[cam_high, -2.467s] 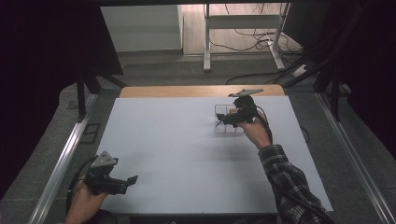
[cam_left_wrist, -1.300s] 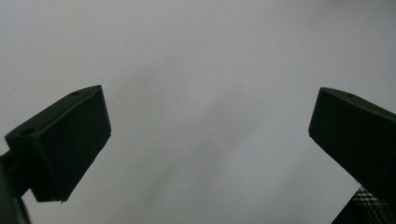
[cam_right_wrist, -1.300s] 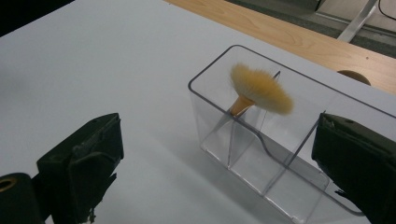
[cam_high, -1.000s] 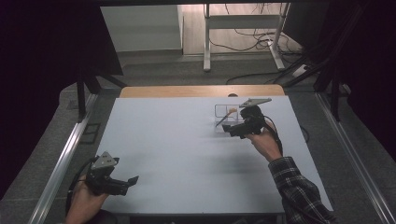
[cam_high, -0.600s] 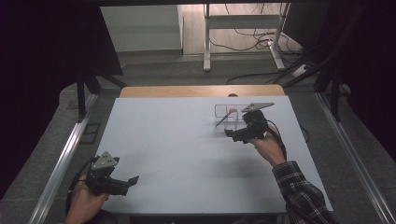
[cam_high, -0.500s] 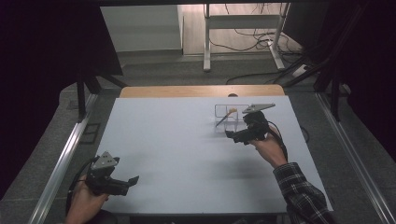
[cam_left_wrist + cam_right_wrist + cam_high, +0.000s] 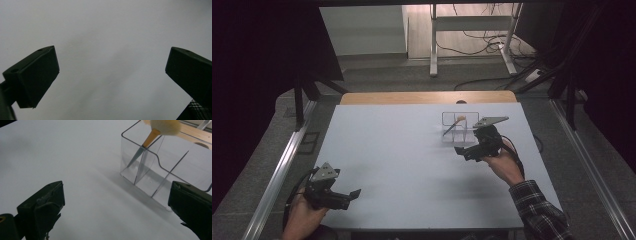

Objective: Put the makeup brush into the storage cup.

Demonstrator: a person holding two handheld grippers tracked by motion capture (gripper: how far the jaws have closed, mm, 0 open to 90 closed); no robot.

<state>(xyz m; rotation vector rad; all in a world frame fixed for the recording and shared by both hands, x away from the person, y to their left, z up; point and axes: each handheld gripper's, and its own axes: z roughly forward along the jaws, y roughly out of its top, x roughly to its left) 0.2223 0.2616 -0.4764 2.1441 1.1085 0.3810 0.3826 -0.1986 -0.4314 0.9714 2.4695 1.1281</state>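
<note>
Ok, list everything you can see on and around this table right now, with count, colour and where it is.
clear organiser: one, see-through plastic with dividers, far right part of the table
makeup brush: one, pale bristles, orange and silver handle, standing tilted in the organiser, bristles up
table: one, white top with a wooden strip at the far edge
metal frame: one, white, on the floor beyond the table, cables beside it
left gripper: one, black, near left corner of the table, jaws open and holding nothing
right gripper: one, black, just in front of the organiser, jaws open and holding nothing
plaid sleeve: one, on the right forearm
</note>
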